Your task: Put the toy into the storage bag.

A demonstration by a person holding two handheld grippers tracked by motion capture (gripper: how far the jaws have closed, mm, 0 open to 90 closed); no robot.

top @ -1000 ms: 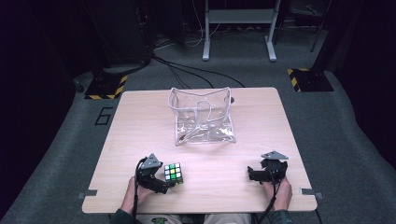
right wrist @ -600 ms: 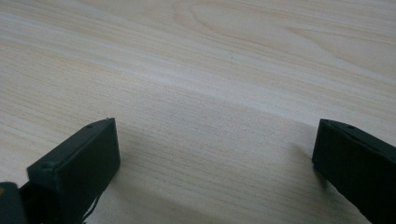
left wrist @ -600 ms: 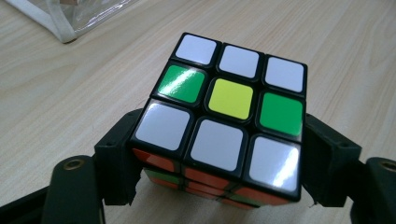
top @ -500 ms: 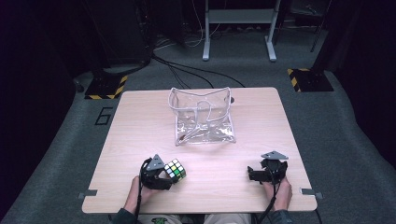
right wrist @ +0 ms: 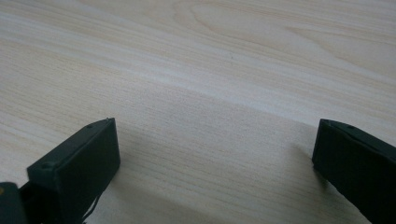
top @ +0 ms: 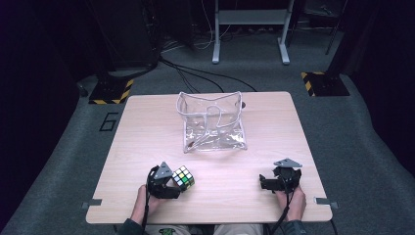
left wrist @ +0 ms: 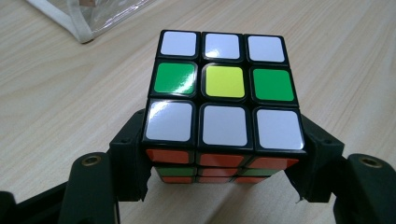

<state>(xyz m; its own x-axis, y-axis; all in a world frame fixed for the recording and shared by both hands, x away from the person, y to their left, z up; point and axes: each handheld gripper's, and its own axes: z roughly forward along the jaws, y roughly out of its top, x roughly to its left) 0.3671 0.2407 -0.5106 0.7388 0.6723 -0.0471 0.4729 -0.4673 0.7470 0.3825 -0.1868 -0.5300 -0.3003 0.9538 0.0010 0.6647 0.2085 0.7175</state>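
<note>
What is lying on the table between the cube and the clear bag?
Nothing: in the high view, only bare wood of the table separates the cube, which the left gripper grips, from the clear bag.

Cube (left wrist: 224,88): black frame, stickers in a 3x3 grid. Top face: white row, then green-yellow-green, then white row. Face below it: orange top row, green-orange-green middle row as far as visible, orange bottom row partly hidden. Left hand-held gripper (left wrist: 224,182) at the cube: black jaws, brass-coloured screw heads, grey three-cornered plate on top. Right hand-held gripper (top: 274,183), on the far side of the cube from the left one: black, same grey plate. Pouch (top: 211,122) beyond the cube: clear plastic, white edge trim. Worktop (top: 147,127) under the cube: pale wood, fine straight grain with some wavy bands.
</note>
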